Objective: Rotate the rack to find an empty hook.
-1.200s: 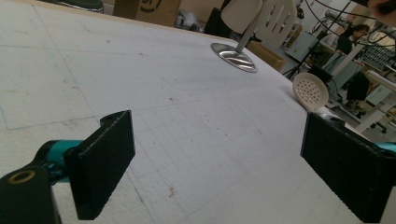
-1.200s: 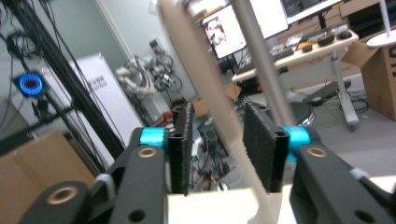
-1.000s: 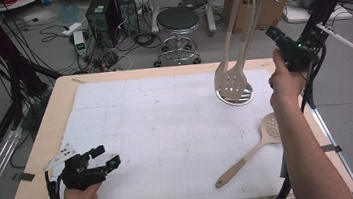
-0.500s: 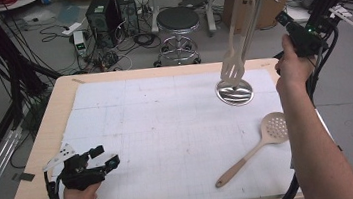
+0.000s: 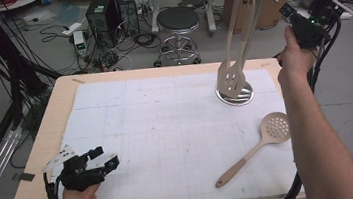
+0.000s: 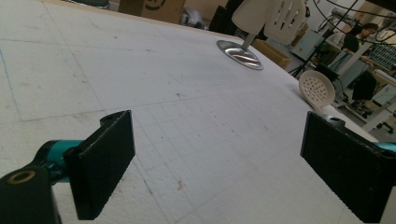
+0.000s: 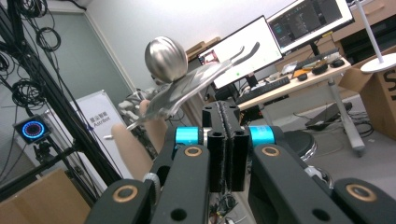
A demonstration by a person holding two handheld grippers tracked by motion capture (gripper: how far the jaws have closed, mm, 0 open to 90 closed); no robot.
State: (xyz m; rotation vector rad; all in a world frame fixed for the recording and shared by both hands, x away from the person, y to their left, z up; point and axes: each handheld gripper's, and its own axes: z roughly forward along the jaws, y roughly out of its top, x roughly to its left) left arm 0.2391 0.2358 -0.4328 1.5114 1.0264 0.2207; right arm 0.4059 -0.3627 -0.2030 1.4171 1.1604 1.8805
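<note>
Over at the far right edge of the surface (image 5: 115, 111), the right claw (image 7: 225, 140) is lifted above the table, its two black pads pressed flat together with nothing between them. It points toward the top of the utensil stand (image 5: 235, 94), close to the shiny metal ball (image 7: 166, 59) that caps the pole and the curved hooks just under it. Two pale spatulas (image 5: 229, 76) hang from those hooks, their slotted blades dangling just above the round metal base. The beige slotted spoon (image 5: 269, 136) lies flat on the white gridded mat at the near right, its perforated bowl toward the stand and its handle pointing at the person's side, apart from both claws. The left claw (image 5: 104, 157) rests low at the near left corner of the surface, its pads spread wide and empty, facing across the mat toward the stand and the spoon.
</note>
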